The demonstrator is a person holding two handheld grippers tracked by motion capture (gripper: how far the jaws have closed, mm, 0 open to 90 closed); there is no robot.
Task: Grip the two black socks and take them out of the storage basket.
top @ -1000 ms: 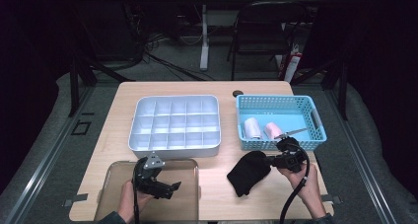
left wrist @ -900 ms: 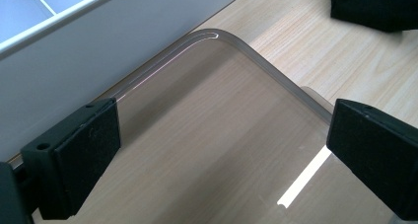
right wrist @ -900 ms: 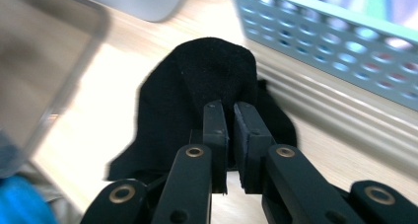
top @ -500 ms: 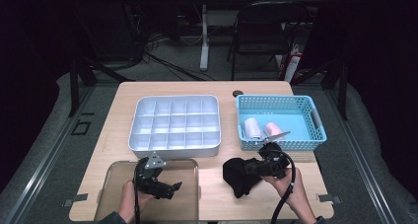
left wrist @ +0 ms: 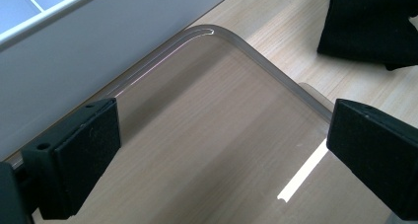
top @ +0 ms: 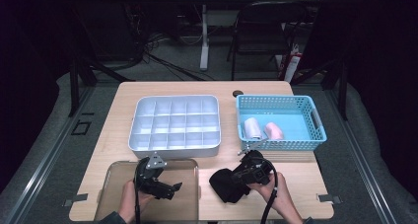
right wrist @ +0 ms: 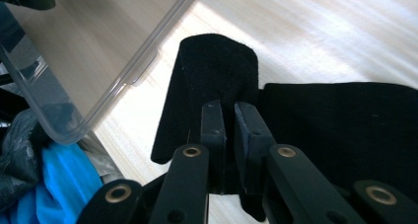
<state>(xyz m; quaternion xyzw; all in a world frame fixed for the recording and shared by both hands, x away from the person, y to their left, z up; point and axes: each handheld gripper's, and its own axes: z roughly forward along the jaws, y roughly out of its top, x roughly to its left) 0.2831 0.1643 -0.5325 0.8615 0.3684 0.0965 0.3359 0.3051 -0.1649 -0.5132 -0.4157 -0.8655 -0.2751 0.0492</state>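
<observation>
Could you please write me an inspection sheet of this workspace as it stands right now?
Surface: wooden table, flat, bare between the containers.
Job's things: black cloth on the table's near edge, pinched by the right gripper; clear tray at near left, nothing in it.
Clutter: white divided bin, compartments empty; blue basket holding a white roll and a pink roll.
Grippers: left gripper open, over the tray; right shut on the cloth.
Cables: one black cable trails from the right gripper toward the person.
Surroundings: dark room, grey floor, a chair and loose floor cables behind the table.
</observation>
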